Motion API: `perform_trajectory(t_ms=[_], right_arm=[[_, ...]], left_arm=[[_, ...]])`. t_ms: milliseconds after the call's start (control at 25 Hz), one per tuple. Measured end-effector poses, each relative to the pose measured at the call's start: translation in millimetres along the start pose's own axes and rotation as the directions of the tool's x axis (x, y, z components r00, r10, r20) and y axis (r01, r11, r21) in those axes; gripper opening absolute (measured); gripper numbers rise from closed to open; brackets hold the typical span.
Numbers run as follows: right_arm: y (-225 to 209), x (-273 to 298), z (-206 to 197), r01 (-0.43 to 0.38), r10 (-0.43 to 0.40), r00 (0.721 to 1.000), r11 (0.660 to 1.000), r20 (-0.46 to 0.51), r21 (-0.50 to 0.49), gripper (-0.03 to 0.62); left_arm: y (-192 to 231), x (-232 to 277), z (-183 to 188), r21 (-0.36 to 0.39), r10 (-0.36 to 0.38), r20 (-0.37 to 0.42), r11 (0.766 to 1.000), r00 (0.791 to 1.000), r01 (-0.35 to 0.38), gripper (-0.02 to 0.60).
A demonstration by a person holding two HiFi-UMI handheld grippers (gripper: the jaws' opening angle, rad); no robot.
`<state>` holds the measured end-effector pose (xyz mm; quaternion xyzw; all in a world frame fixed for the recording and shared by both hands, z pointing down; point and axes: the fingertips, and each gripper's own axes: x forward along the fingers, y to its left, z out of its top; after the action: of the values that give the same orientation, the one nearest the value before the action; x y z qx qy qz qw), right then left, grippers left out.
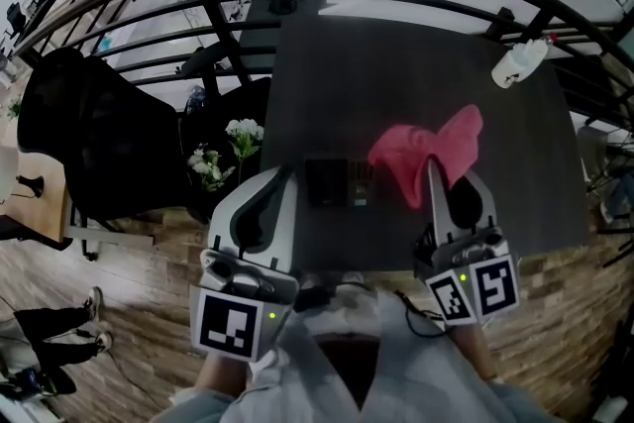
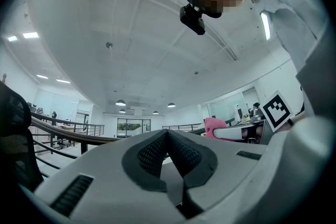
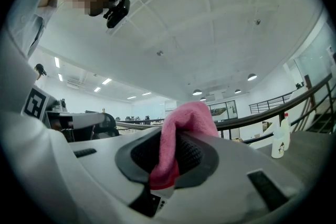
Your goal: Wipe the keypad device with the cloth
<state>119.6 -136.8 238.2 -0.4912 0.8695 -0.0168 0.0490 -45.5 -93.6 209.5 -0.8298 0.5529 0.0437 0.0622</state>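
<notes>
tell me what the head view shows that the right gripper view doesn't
Only the head view shows the keypad device lying uncovered on the dark table, and the white flowers beside the table. Only the right gripper view shows the ceiling lights, the head-mounted camera, and a close look at the fingers shut on the pink cloth. Both show that cloth held by the right gripper, and the white bottle near the table's far corner.
</notes>
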Motion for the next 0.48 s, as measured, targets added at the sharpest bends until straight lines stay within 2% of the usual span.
perform_trajectory(t_ms=[480], right_arm=[[2.8, -3.5, -1.0, 0.003, -0.003, 1.000, 1.000, -0.015, -0.023, 0.055]], left_arm=[[-0.4, -1.9, 2.2, -0.004, -0.006, 0.002, 1.000, 1.000, 0.006, 0.008]])
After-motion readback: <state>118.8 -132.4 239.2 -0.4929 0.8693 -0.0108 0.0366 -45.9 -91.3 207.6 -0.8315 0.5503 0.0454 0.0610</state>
